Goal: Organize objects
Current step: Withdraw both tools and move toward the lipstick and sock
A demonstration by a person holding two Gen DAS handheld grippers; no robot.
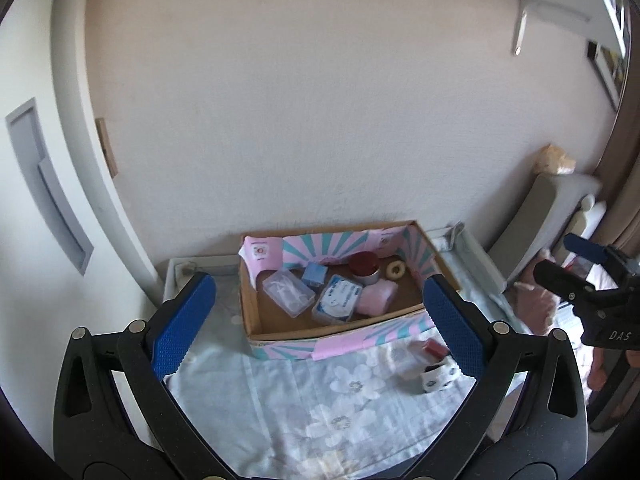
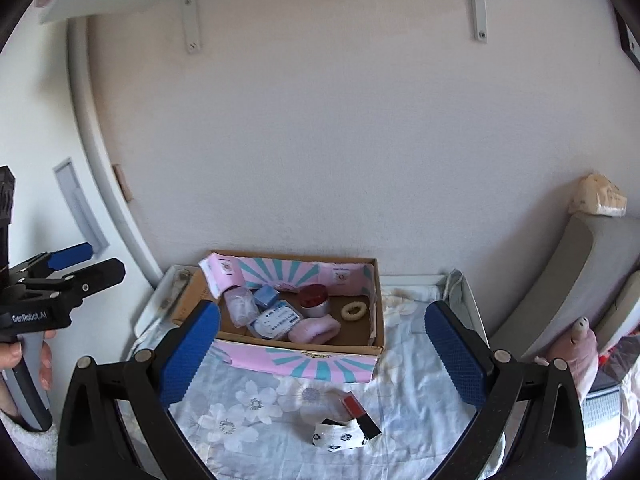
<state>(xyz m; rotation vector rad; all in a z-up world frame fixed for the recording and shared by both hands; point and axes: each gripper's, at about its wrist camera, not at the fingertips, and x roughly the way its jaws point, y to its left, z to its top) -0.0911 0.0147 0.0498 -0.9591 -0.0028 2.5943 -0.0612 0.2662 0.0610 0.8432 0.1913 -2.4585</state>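
Observation:
A cardboard box [image 1: 256, 316] [image 2: 376, 300] with pink and teal wrapping stands on the floral cloth. It holds clear plastic cases [image 1: 289, 293], a small blue box [image 1: 314, 274], a red-lidded tin [image 1: 363, 267] [image 2: 314, 299], a cream ring [image 1: 396, 269] [image 2: 353, 311] and a pink roll [image 1: 377, 299] [image 2: 314, 330]. In front of the box lie a red and black block [image 2: 358, 408] [image 1: 436, 347] and a white patterned sock [image 2: 340, 434] [image 1: 438, 378]. My left gripper [image 1: 316, 320] is open and empty above the cloth. My right gripper [image 2: 320, 350] is open and empty.
The small table [image 2: 472, 304] with the floral cloth [image 1: 304, 400] stands against a wall. A grey cushion [image 2: 572, 280] and a pink soft toy [image 2: 576, 344] lie to the right. Shelf brackets [image 2: 188, 12] hang overhead. Each gripper shows at the edge of the other's view.

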